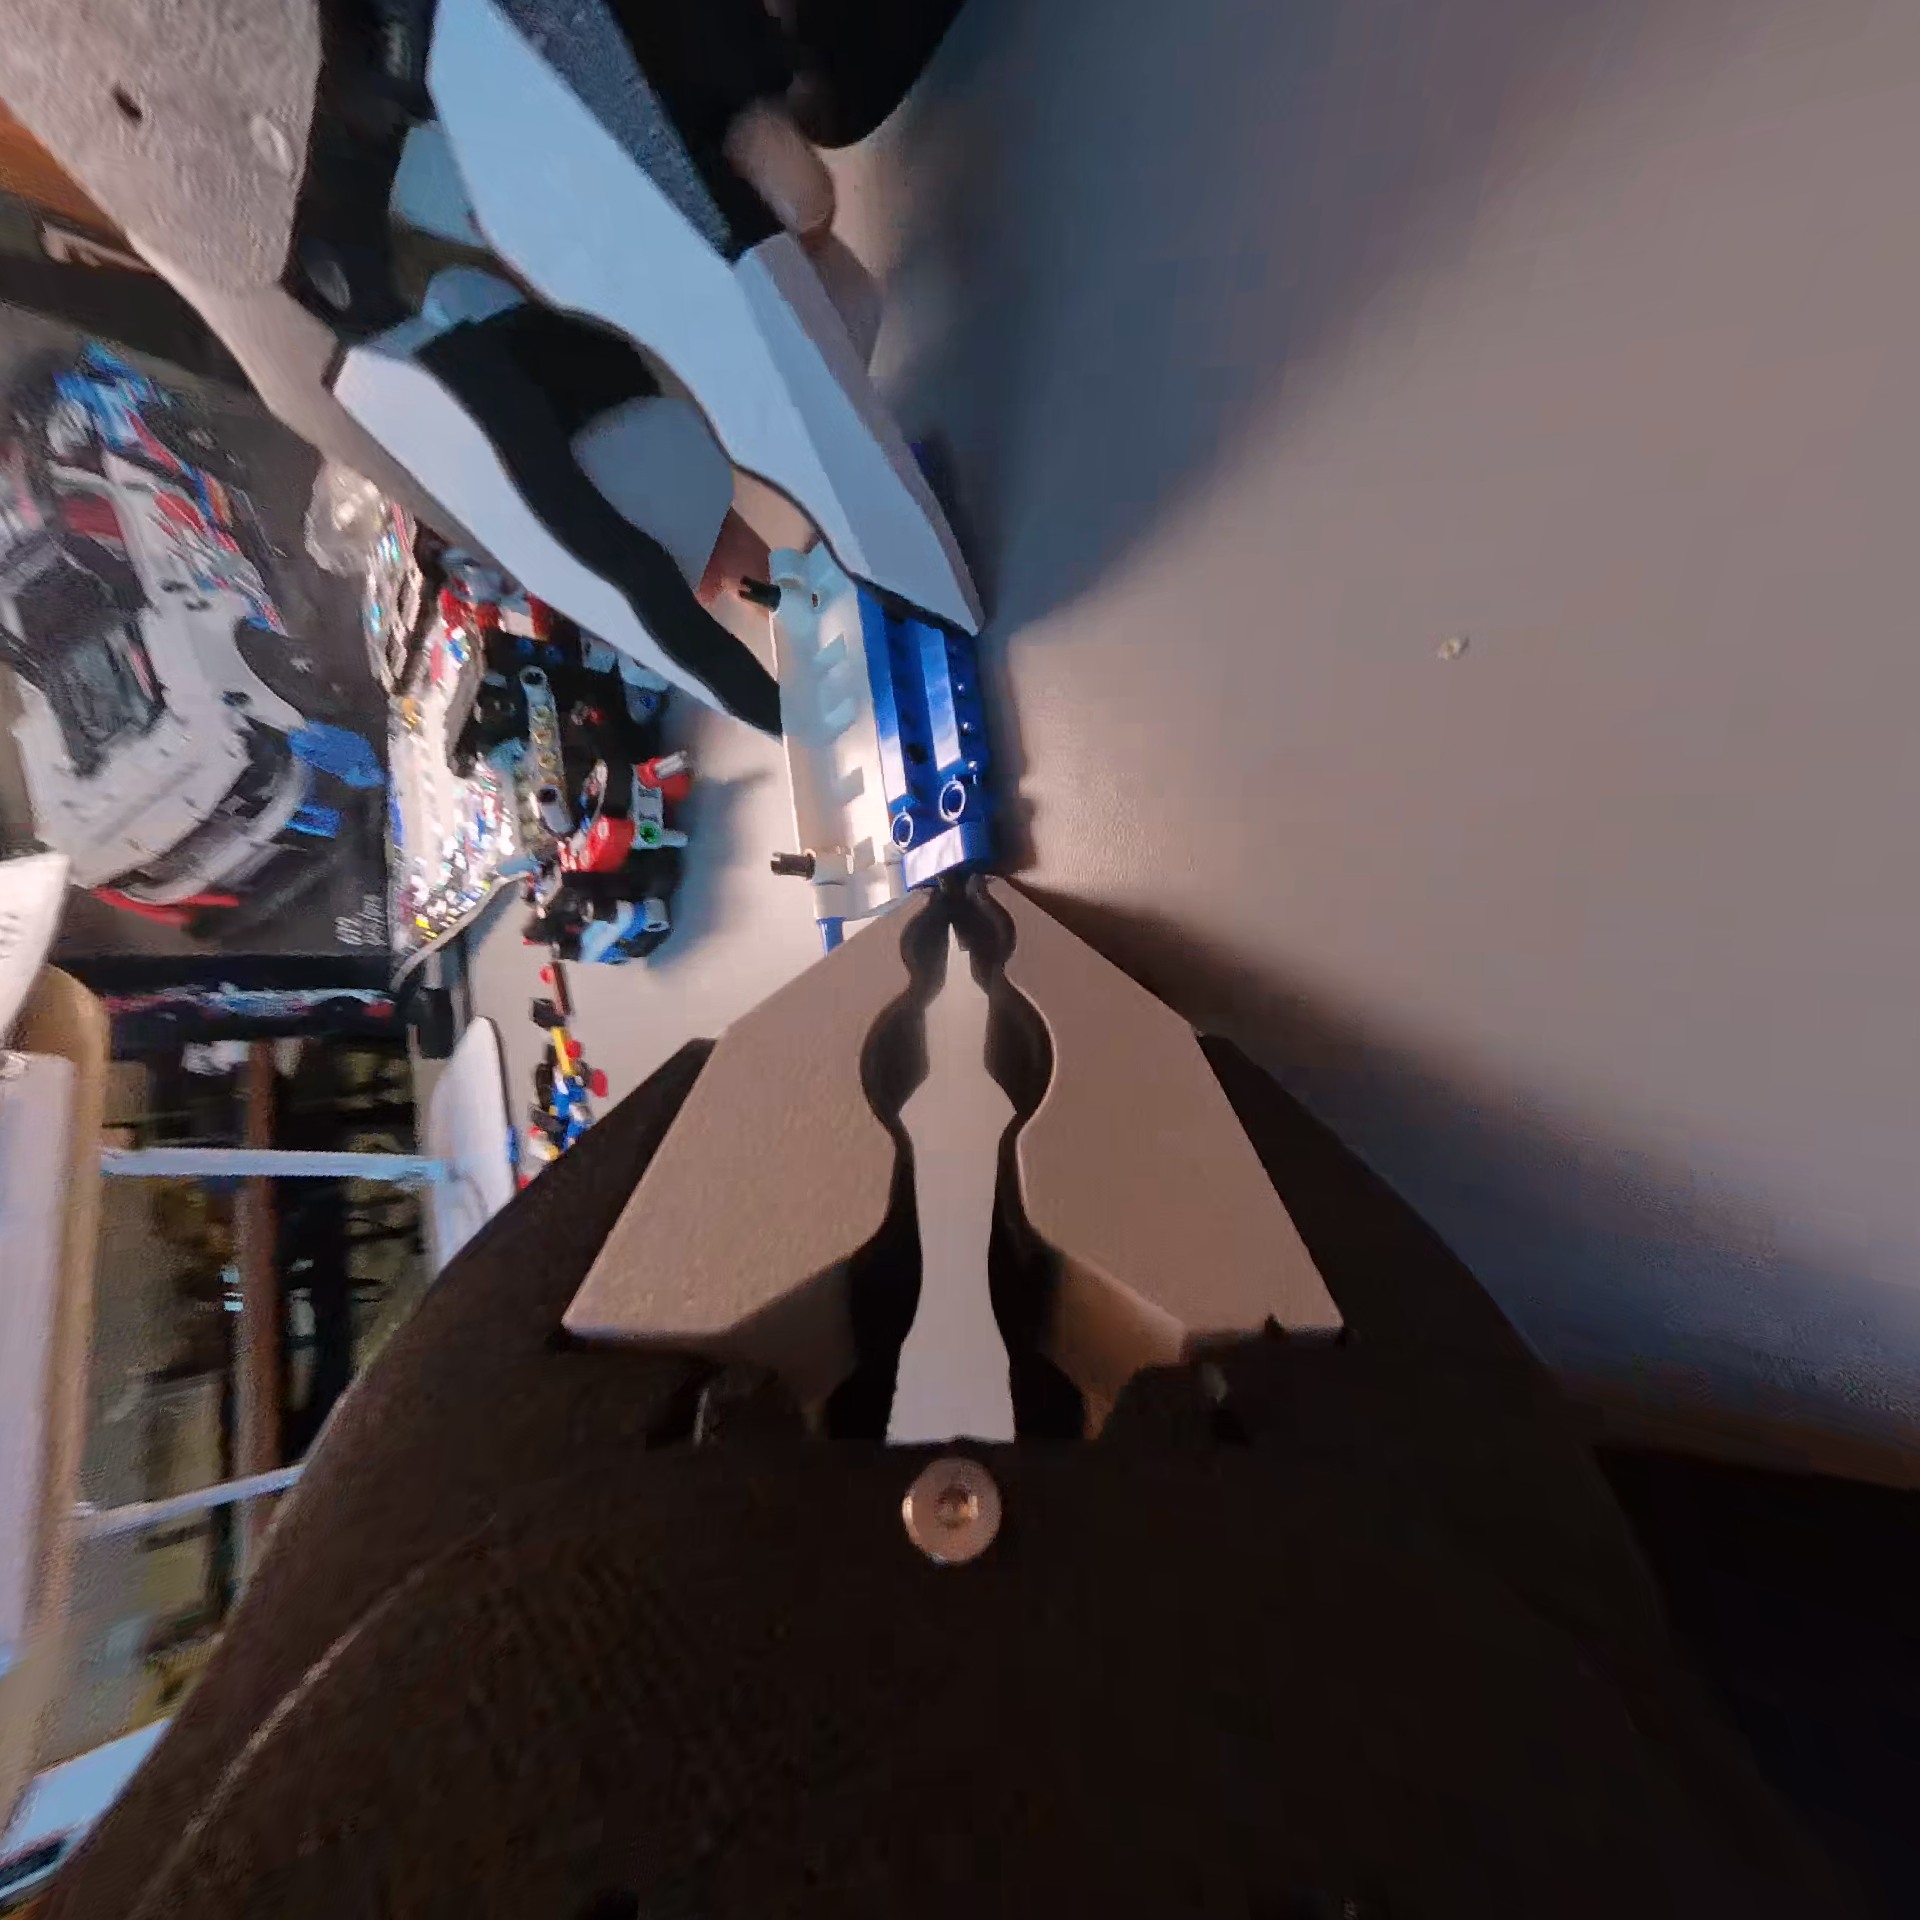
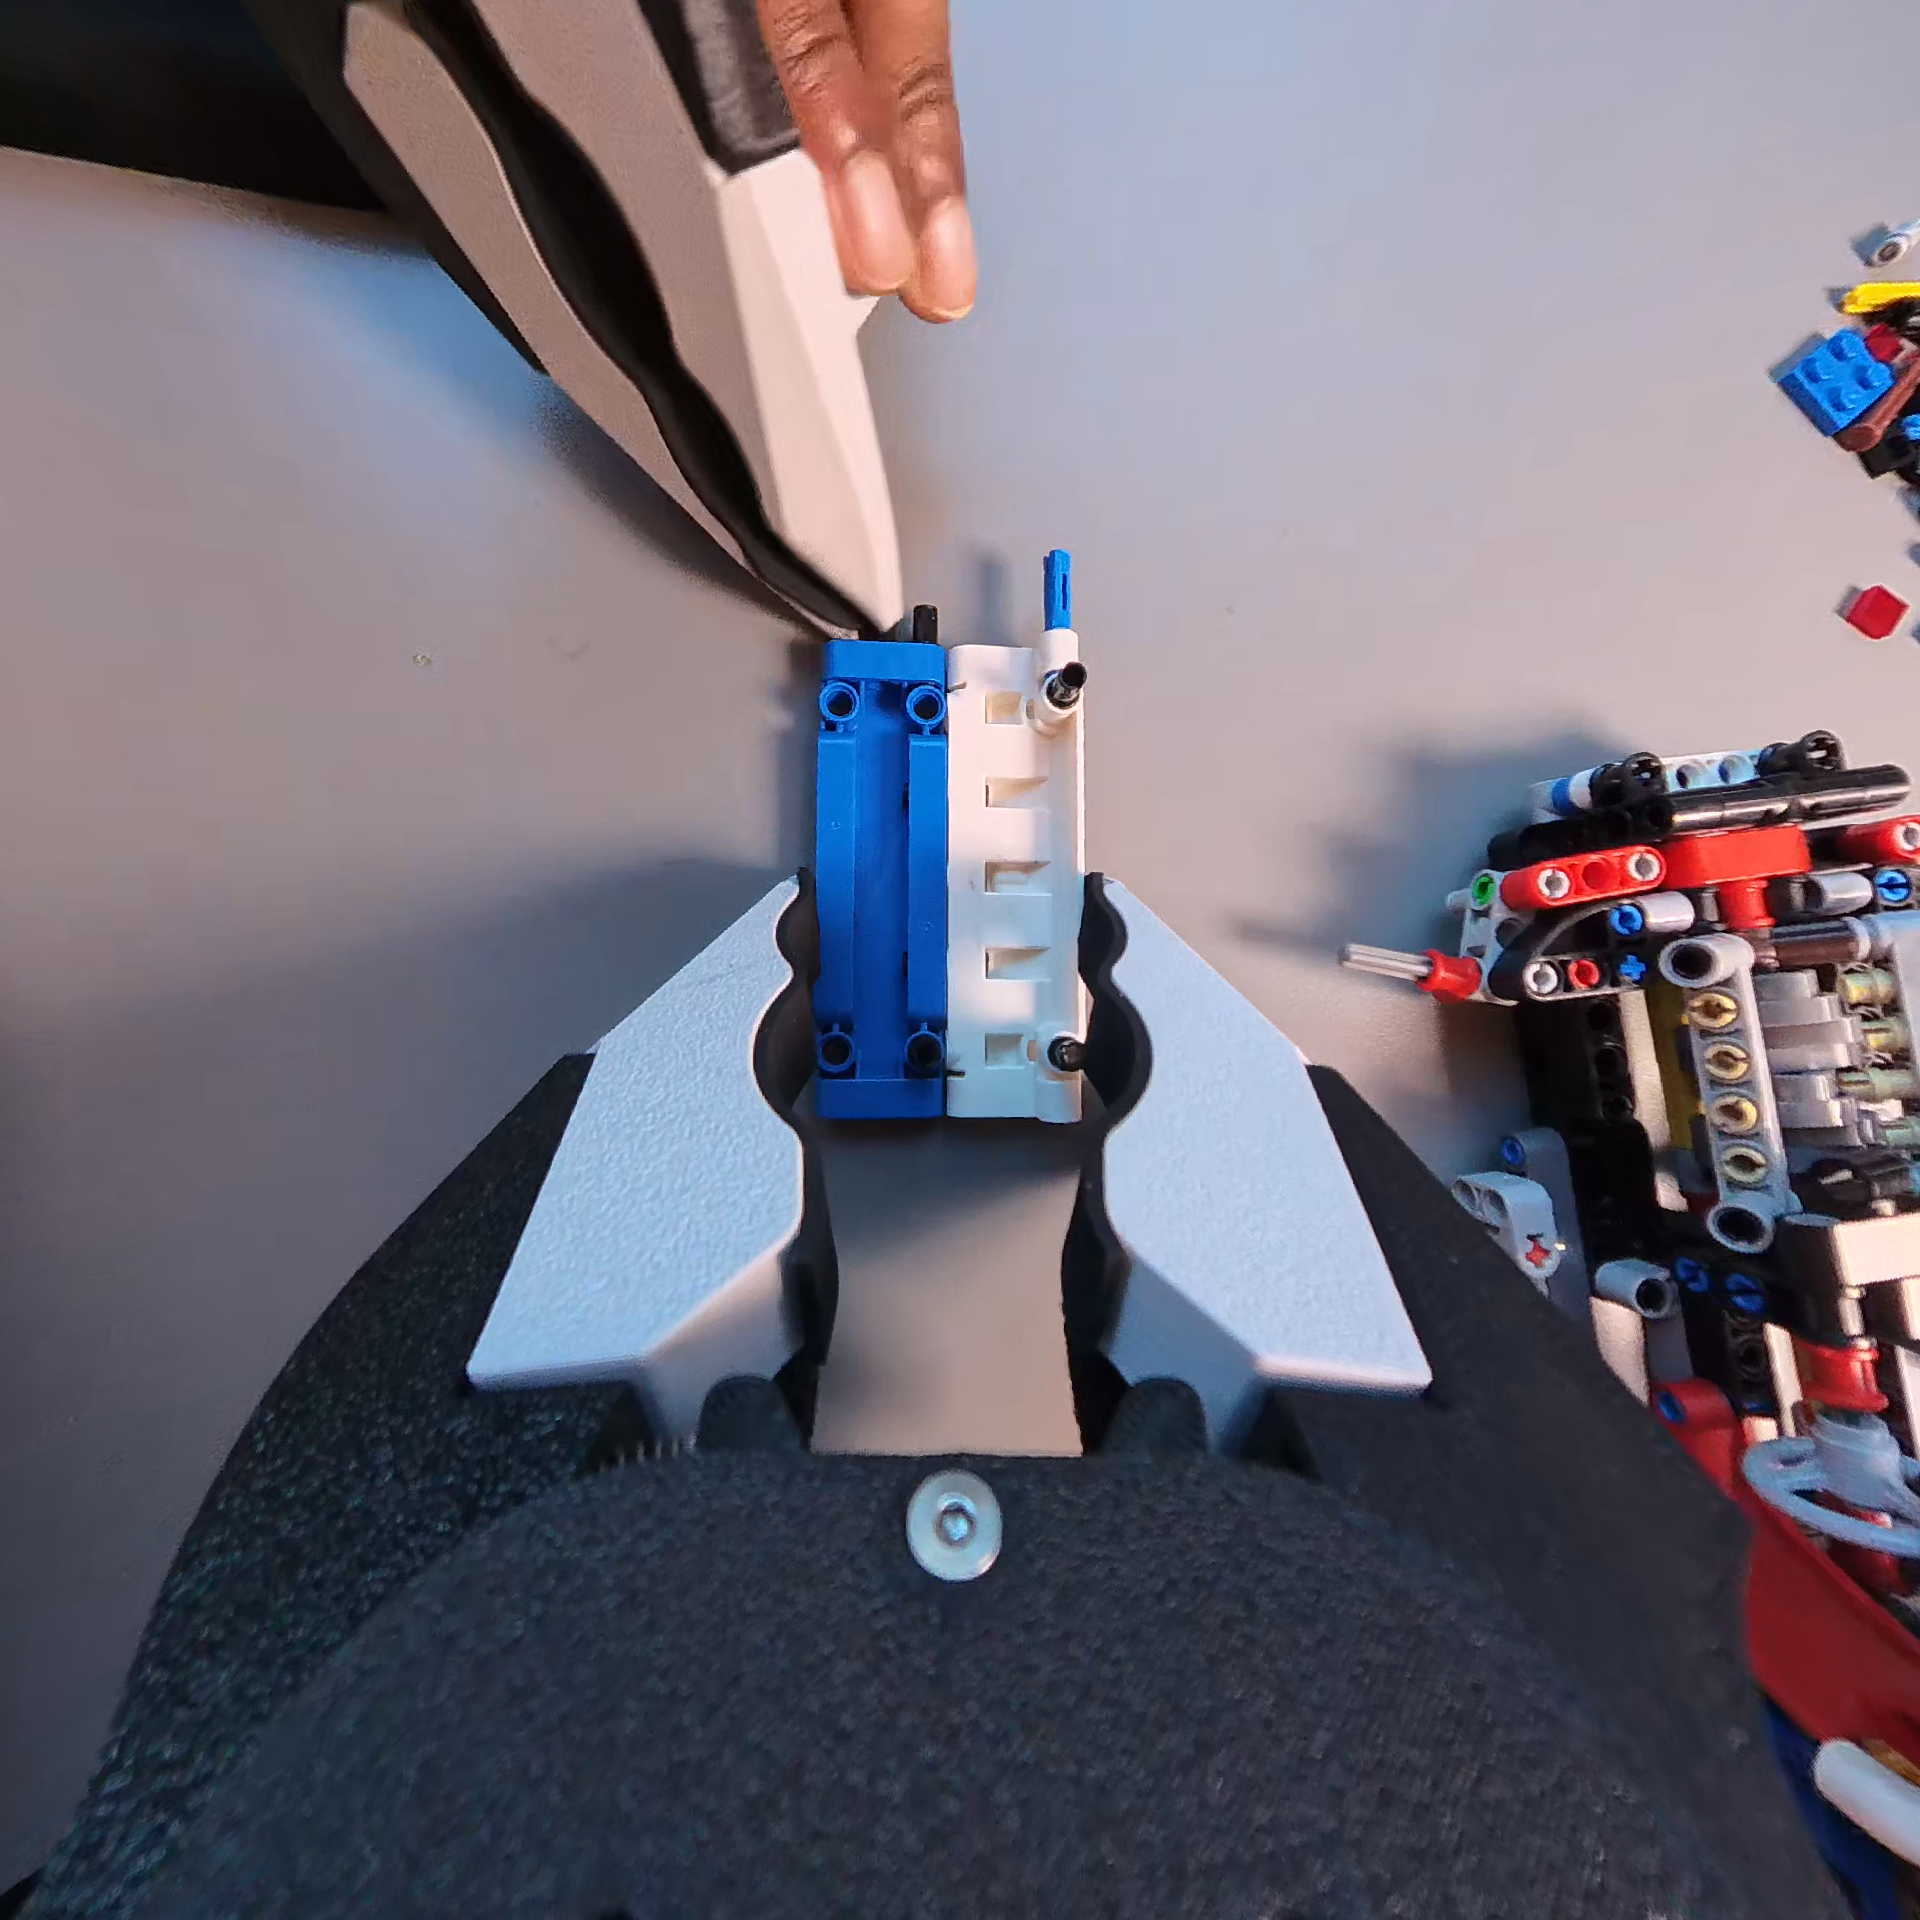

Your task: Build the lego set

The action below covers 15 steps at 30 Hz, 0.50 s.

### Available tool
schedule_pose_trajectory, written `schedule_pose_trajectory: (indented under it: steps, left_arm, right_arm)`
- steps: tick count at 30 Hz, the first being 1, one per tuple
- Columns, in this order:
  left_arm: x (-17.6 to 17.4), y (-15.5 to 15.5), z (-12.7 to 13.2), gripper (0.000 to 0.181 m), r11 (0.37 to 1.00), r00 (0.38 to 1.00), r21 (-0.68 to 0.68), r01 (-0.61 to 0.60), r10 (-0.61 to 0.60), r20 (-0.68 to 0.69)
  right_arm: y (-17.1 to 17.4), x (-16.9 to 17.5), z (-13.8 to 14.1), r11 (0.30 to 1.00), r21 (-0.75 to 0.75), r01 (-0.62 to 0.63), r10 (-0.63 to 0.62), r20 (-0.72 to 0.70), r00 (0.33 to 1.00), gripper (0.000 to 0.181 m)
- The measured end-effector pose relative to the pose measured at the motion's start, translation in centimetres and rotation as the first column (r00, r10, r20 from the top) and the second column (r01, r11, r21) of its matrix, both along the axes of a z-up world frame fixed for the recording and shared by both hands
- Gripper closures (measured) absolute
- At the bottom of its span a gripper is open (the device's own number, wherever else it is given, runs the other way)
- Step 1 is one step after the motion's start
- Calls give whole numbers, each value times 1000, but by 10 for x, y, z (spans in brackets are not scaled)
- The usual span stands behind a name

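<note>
A blue and white panel assembly [image 2: 935, 883] lies between the fingers of my right gripper [image 2: 948, 904], which is shut on its long sides just above the grey table [image 2: 1351, 416]. A thin blue pin [image 2: 1058, 592] sticks out at its far white corner. My left gripper [image 2: 878, 613] comes in from the upper left, and its tips meet on a small black pin [image 2: 923, 623] at the far end of the blue panel. In the left wrist view my left gripper [image 1: 961, 909] is pinched shut at the end of the assembly [image 1: 935, 727], and the right gripper [image 1: 873, 561] holds it from the far side.
A partly built car chassis [image 2: 1714, 1039] stands at the right, also visible in the left wrist view [image 1: 582, 748]. Loose bricks [image 2: 1849, 384] and a red piece [image 2: 1875, 611] lie at the far right. The set's box [image 1: 156, 675] stands behind. A person's fingers [image 2: 894, 156] rest on the left gripper. One gripper's finger ends stand about 5 centimetres off the other's. The red piece [image 2: 1875, 611] sits 15 centimetres or so from the ends of my right fingers.
</note>
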<state>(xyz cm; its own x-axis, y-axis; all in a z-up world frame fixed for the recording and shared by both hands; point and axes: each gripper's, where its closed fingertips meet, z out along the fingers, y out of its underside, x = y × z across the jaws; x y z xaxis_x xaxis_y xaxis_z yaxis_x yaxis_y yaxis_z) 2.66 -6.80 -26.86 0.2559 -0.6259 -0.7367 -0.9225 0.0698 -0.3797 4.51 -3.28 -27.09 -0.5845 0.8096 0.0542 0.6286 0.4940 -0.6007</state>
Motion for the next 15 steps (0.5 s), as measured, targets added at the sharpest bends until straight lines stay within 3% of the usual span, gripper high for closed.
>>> schedule_pose_trajectory:
  steps: [3, 9, 15]
  left_arm:
    - [5, 0, 1, 181, 998, 997, 27, 49, -47, -59]
    - [1, 1, 3, 181, 997, 993, -69, 19, -11, 119]
    - [-14, -4, 17, 158, 978, 916, -208, -33, 113, 384]
  right_arm:
    - [0, 2, 0, 1000, 2, -9, 9, 2, 1000, 132]
    - [0, 0, 0, 1000, 6, -3, 3, -4, 1000, 132]
    - [-1, -2, 0, 1000, 3, -3, 3, -20, 1000, 132]
